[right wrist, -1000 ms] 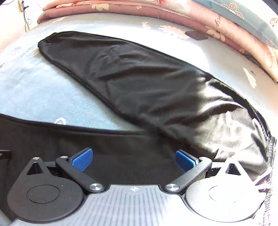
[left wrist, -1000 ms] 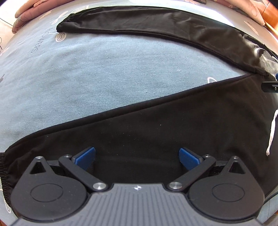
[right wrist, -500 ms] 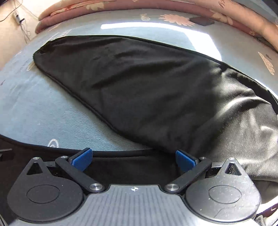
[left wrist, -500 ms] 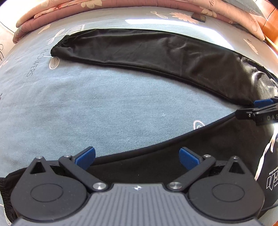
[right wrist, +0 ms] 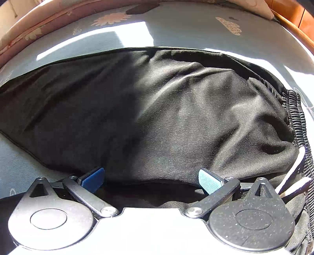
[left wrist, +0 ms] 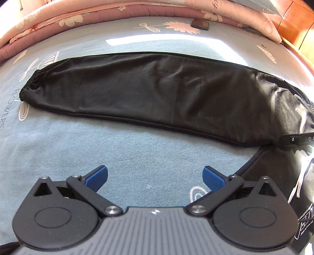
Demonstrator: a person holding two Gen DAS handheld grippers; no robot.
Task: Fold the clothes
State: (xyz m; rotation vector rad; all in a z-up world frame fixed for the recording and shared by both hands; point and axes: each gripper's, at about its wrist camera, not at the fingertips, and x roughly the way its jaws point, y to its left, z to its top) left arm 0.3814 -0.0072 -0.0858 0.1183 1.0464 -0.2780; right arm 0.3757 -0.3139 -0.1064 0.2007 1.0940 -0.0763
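Black trousers point(left wrist: 157, 88) lie on a blue bedsheet point(left wrist: 98, 149). One leg stretches across the left wrist view, its elastic cuff point(left wrist: 29, 86) at the left. The second leg point(left wrist: 270, 172) shows only at the lower right. My left gripper point(left wrist: 155, 176) is open over bare sheet, short of the far leg. In the right wrist view the trousers point(right wrist: 157, 117) fill the frame, with the elastic waistband point(right wrist: 296, 121) and a white drawstring point(right wrist: 294, 168) at the right. My right gripper point(right wrist: 151, 180) is open just above the cloth with nothing held. Part of the right gripper point(left wrist: 294, 139) enters the left wrist view by the crotch.
A folded pink floral quilt point(left wrist: 78, 17) lines the far edge of the bed. A small dark flat object point(left wrist: 200, 24) lies on the sheet near it. A wooden headboard point(left wrist: 294, 23) stands at the far right. Sunlight falls on the sheet point(right wrist: 98, 39) beyond the trousers.
Both grippers have moved forward off the near leg. The left now hangs over bare sheet; the right has come close over the upper far leg, by the waistband. Both stayed open.
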